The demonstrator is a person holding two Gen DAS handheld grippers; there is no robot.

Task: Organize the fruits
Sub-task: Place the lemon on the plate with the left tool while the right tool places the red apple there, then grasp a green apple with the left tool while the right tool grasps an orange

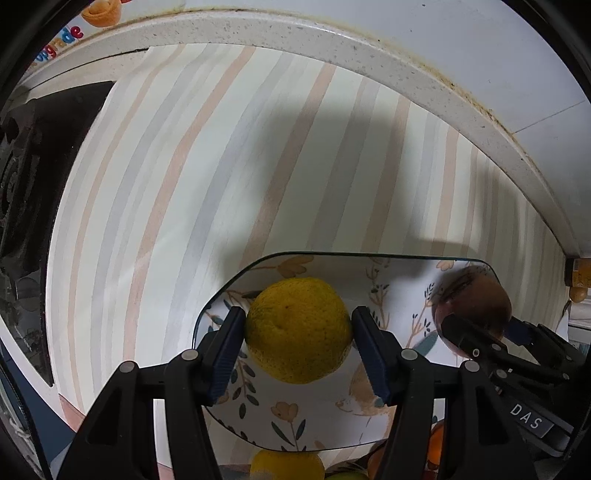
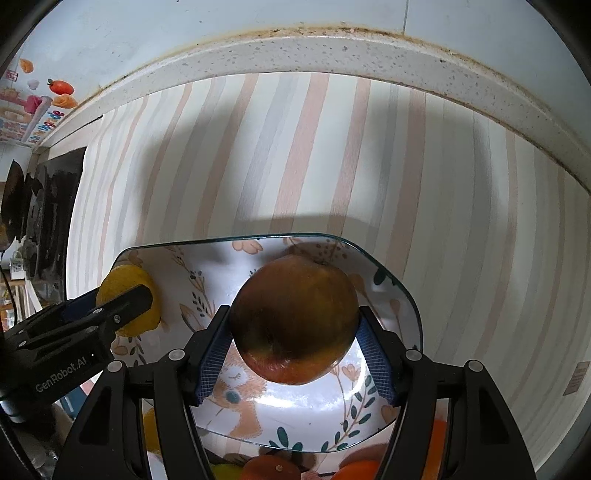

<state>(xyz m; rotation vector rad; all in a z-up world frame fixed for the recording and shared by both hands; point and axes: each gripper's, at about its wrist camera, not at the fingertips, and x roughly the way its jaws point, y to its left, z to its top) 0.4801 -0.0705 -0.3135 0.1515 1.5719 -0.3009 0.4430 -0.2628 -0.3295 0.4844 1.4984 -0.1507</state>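
From the left wrist view, the left tongs (image 1: pixel 297 334) stand about half spread and pinch a yellow citrus fruit (image 1: pixel 297 329), one blue pad on each side of it. The fruit hangs over a glass plate (image 1: pixel 399 273) printed with flowers and leaves. At the right of that plate the right tongs (image 1: pixel 480 328) grip a dark red apple (image 1: pixel 476 299), seen here in shadow. The plate sits on a tabletop (image 1: pixel 229 155) covered with a sheet of pale pink, grey and cream stripes, bounded by a speckled stone rim (image 1: pixel 332 35) with a white wall behind. A black stove (image 1: pixel 33 177) fills the left edge. Under the near edge of the plate, more yellow and orange fruit is cut off by the frame and by the tongs' arms.

From the right wrist view, the right tongs (image 2: pixel 295 334) are spread roughly halfway and clamp the apple (image 2: pixel 295 321) between their blue pads, above the middle of the same plate (image 2: pixel 402 291). The left tongs (image 2: pixel 122 306) enter from the left with the yellow fruit (image 2: pixel 122 277), partly hidden behind a black finger. The striped tabletop (image 2: pixel 295 147) and stone rim (image 2: pixel 369 51) curve round behind. Orange and yellow fruit at the bottom are half hidden beneath the plate, and I cannot tell what they lie in.
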